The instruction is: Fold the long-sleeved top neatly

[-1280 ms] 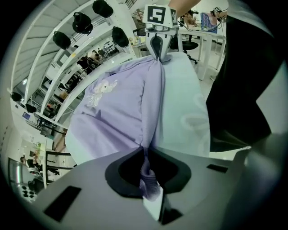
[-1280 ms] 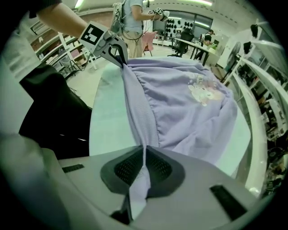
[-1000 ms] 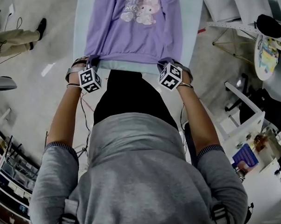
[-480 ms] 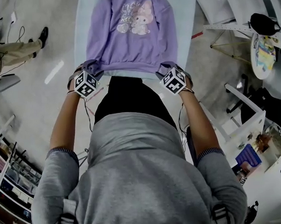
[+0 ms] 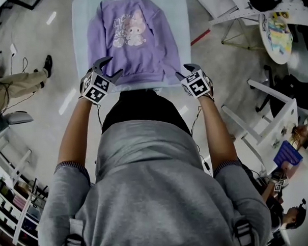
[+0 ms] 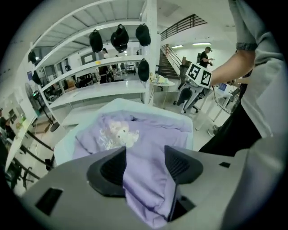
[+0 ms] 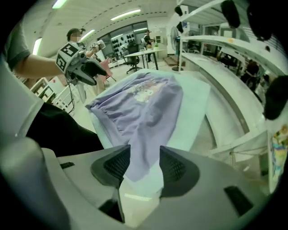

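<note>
The top (image 5: 133, 44) had been let go since a second earlier. Both grippers had lifted off its hem, their jaws just opening. It lay flat, print up, on the table (image 5: 81, 26), with its hem along the near edge. The left gripper (image 5: 110, 67) hung over the hem's left corner and the right gripper (image 5: 185, 71) over its right. Both gaped, with purple cloth showing in the gaps.
</note>
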### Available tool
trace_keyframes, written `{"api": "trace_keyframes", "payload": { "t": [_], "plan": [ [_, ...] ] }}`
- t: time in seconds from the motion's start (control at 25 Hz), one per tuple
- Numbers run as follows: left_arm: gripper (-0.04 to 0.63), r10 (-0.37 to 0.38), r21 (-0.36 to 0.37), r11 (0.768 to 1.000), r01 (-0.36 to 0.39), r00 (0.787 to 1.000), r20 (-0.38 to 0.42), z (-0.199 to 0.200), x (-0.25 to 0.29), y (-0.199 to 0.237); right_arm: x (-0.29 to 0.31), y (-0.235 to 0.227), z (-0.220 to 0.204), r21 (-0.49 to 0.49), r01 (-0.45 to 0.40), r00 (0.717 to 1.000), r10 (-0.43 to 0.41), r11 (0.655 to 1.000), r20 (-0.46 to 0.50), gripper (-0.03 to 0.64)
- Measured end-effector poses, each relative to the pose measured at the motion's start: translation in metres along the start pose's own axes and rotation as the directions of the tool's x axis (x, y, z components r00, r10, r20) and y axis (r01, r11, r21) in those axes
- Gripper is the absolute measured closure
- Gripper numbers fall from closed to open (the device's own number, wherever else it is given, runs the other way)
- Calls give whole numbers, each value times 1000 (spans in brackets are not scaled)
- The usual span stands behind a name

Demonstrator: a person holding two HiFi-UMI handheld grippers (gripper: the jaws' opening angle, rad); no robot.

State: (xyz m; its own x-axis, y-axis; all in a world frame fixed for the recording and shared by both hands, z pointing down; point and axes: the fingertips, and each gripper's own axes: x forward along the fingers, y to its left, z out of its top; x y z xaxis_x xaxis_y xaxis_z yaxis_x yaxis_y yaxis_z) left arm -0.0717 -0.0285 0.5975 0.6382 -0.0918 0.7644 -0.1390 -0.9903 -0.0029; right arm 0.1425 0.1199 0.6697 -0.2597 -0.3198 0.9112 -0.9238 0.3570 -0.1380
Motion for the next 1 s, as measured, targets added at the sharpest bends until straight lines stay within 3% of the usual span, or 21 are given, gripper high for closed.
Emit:
{"api": "trace_keyframes", "payload": {
  "t": [0.2,0.44,0.6,0.84,1.0],
  "plan": [
    [302,-59,89,994,58,998,7,49,33,-8,-11,-22,-25,163,63,998,-65,985,3,399],
    [303,-196,138,971,195,981,-11,62,68,-32,-8,-8,-62,377,105,994,-101,920,-31,399],
    [303,-276,176,945,277,961,-31,66,88,-55,4,1,-71,515,124,992,-124,848,-35,399],
    [304,-357,227,905,359,933,-51,71,96,-75,30,17,-88,704,124,989,-148,699,-27,399],
    [304,-376,238,895,378,925,-55,68,96,-70,45,19,-97,750,152,983,-174,644,-50,400]
  ]
}}
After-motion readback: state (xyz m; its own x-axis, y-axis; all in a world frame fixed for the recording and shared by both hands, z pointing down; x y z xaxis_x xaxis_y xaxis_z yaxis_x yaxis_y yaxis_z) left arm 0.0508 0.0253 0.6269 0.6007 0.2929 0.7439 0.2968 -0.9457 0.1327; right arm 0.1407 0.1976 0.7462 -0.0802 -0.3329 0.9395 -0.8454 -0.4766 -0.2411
